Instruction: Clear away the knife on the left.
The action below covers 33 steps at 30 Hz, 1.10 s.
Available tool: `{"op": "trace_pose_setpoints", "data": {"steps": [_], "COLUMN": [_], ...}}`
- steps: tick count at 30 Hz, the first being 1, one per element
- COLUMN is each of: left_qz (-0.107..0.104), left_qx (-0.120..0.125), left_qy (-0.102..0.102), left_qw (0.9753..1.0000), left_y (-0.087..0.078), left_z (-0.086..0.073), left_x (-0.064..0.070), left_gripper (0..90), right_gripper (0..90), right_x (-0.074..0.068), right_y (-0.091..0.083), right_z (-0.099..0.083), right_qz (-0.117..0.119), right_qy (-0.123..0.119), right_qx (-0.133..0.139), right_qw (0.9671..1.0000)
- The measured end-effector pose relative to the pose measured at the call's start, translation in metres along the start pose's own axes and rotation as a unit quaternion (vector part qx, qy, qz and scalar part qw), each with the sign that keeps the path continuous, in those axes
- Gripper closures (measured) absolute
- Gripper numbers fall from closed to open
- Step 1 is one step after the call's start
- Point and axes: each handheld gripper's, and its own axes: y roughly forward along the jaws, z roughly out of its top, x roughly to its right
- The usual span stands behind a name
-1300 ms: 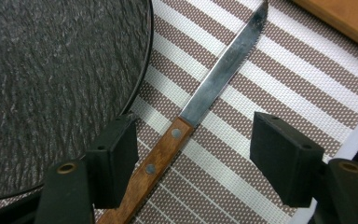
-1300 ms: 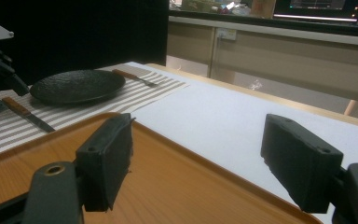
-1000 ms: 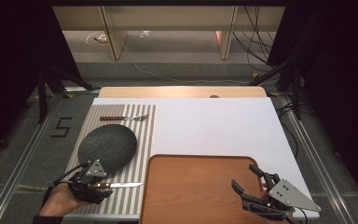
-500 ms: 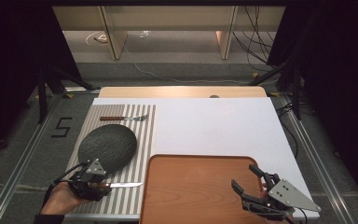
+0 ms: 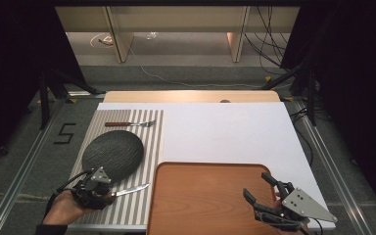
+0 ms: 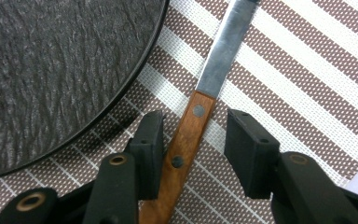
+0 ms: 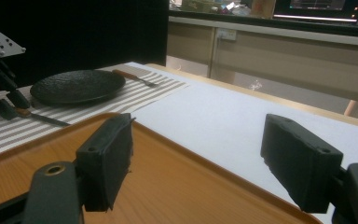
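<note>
Straddling the wooden handle of the knife point(image 6: 182, 149), the left gripper point(image 6: 193, 140) has its jaws narrowly apart, one pad touching the handle, the other just clear. The knife lies flat on the striped placemat point(image 6: 307, 79) just beside the dark plate point(image 6: 51, 70). The right gripper point(image 7: 205, 172) hovers over the wooden tray point(image 7: 177, 186), jaws wide, holding nothing

Brown-handled knife point(image 6: 182, 144), dark grey textured plate point(image 5: 112, 151), brown-and-white striped mat point(image 5: 127, 205)

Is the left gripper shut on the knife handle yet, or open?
Open: left gripper straddles the knife handle, a gap beside one pad.
</note>
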Motion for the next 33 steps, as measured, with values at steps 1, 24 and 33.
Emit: {"op": "trace_pose_setpoints", "data": {"steps": [1,24,33], "left_qz": [-0.001,0.010,-0.002], "left_qx": [-0.002,-0.016,0.017], "left_qy": [-0.001,0.032,0.034], "left_qw": [1.0000,0.9993,0.9993], "left_y": [0.000,-0.001,-0.009], "left_z": [0.000,0.003,0.006], "left_x": [0.000,0.010,0.012], "left_gripper": [58.4,76.8,76.9], "right_gripper": [26.2,26.3,26.3], "right_x": [0.000,0.000,0.000], "right_y": [0.000,0.000,0.000], "right_z": [0.000,0.000,0.000], "right_qz": [0.000,-0.001,-0.001], "right_qy": [0.000,-0.001,0.000], "right_qx": [0.000,0.000,0.000], "right_qw": [1.0000,1.0000,1.0000]}}
